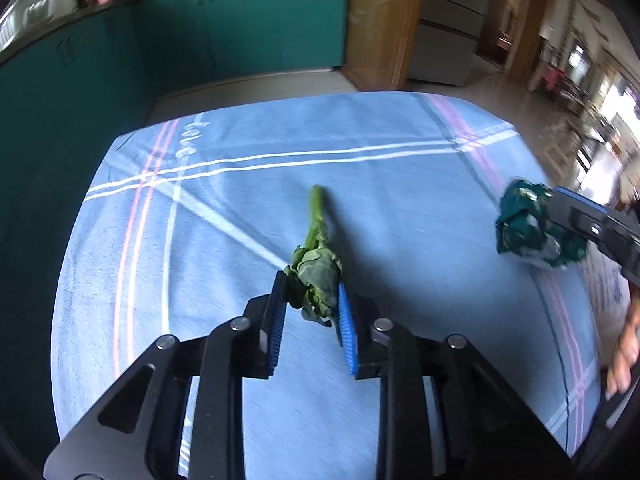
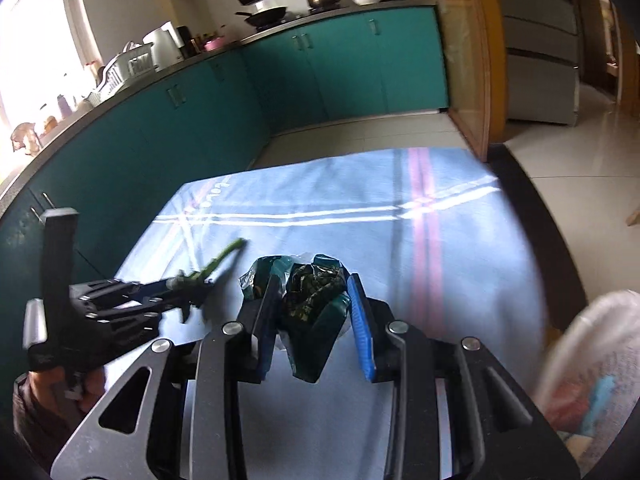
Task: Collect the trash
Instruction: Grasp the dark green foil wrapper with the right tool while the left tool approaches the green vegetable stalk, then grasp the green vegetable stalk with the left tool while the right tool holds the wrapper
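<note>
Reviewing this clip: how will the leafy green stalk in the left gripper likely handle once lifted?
The leafy stalk looks wilted and crumpled, so probably floppy and light. Its thin stem sticks out beyond the left gripper, so it may droop.

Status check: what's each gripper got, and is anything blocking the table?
Left gripper shut on wilted green vegetable stalk. Right gripper shut on crumpled green wrapper. Blue cloth shows nothing in the way.

Matt woven cloth on table; crumpled glossy foil wrapper.
</note>
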A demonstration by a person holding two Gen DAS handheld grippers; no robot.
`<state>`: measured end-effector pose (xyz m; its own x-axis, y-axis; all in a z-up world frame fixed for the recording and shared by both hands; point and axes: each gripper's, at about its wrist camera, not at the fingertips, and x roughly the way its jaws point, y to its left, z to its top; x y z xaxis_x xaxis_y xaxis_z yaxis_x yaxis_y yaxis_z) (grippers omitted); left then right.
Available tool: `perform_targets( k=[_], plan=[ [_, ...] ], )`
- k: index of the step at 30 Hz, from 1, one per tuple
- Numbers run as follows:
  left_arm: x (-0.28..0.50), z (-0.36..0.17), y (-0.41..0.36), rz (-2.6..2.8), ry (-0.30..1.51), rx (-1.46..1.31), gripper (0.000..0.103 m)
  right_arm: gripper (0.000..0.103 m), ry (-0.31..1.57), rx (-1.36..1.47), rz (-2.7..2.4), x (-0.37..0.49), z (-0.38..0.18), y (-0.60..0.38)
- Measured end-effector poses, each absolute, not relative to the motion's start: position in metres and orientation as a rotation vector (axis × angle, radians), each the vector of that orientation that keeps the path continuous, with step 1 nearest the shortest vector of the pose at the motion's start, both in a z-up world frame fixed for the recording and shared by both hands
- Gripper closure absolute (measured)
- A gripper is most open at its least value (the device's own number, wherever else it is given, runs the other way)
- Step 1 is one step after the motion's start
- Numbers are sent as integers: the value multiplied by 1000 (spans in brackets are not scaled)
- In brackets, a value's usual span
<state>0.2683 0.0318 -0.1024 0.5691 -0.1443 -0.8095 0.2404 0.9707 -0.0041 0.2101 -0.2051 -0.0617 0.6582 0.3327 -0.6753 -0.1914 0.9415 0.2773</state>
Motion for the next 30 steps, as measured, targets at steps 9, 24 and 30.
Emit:
perform_targets(
  k=[9, 24, 30],
  plan=[
    [200, -97, -28, -343, 901, 281, 49, 66, 838, 284, 290, 168, -77, -253],
    [222, -113, -17, -243, 946, 218, 39, 23, 848, 84, 195, 177, -93, -232],
    [220, -115, -15, -238, 952, 221, 38, 22, 863, 62, 185, 182, -102, -225]
  ],
)
